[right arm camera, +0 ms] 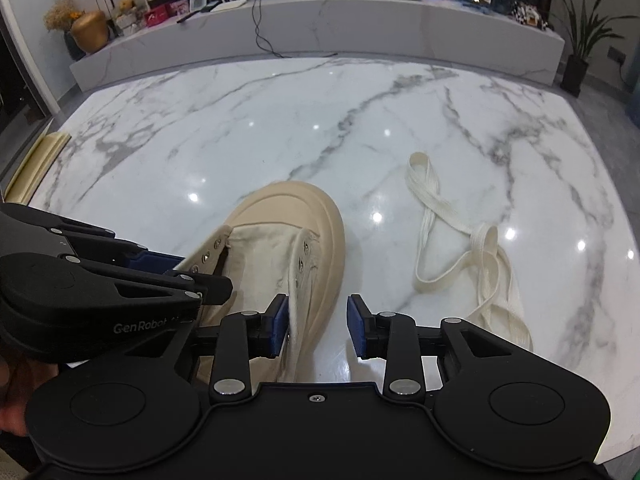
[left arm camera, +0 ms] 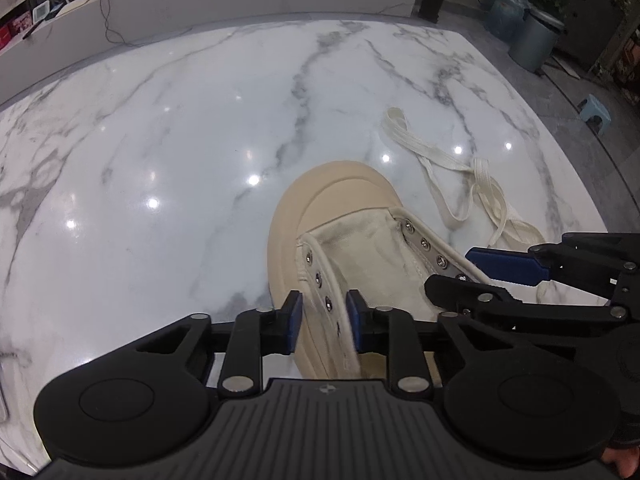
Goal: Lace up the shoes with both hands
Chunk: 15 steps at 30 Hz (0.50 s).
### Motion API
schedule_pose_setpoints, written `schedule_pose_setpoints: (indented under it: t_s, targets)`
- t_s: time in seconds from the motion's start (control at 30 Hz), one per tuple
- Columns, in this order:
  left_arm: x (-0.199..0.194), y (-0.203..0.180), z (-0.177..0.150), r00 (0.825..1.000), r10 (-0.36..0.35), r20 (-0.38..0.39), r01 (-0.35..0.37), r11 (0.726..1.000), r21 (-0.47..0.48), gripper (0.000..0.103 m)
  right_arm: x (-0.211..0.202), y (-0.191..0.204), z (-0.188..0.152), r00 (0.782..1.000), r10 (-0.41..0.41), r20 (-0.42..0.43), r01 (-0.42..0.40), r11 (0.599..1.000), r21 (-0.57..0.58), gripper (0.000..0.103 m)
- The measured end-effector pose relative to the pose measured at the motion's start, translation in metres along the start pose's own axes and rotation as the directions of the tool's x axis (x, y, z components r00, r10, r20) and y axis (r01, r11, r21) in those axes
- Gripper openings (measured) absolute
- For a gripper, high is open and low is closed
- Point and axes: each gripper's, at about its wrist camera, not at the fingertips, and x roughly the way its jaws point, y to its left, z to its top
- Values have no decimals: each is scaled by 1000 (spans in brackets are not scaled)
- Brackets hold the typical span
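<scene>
- white marble tabletop (left arm camera: pixel 168 168) with grey veins fills both views.
- left gripper (left arm camera: pixel 324 320) straddles the shoe's left eyelet flap; its jaws are narrowly parted, and whether the pads press the canvas i cannot tell.
- right gripper (right arm camera: pixel 318 326) stands open, one pad against the right flap.
- beige canvas shoe (right arm camera: pixel 288 232) lies lengthwise, toe pointing away.
- loose white shoelace (right arm camera: pixel 448 248) is tangled right of the shoe.
- low marble bench (right arm camera: pixel 360 28) beyond.

Loose lace (right arm camera: pixel 472 256) clutters marble table (right arm camera: pixel 248 140) right of shoe (right arm camera: pixel 304 216); left side bare.
</scene>
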Motion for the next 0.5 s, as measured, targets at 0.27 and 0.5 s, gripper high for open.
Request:
schedule_pose_setpoints:
  t_s: [0.27, 0.5]
  targets:
    - [1, -3, 1, 1000, 26, -8, -25, 999, 31, 10, 0, 6, -4, 999, 38, -5, -38, 999, -2, 4]
    - [0, -1, -2, 1000, 22, 8, -22, 999, 44, 4, -3, 10, -5, 999, 39, 16, -39, 999, -17, 4]
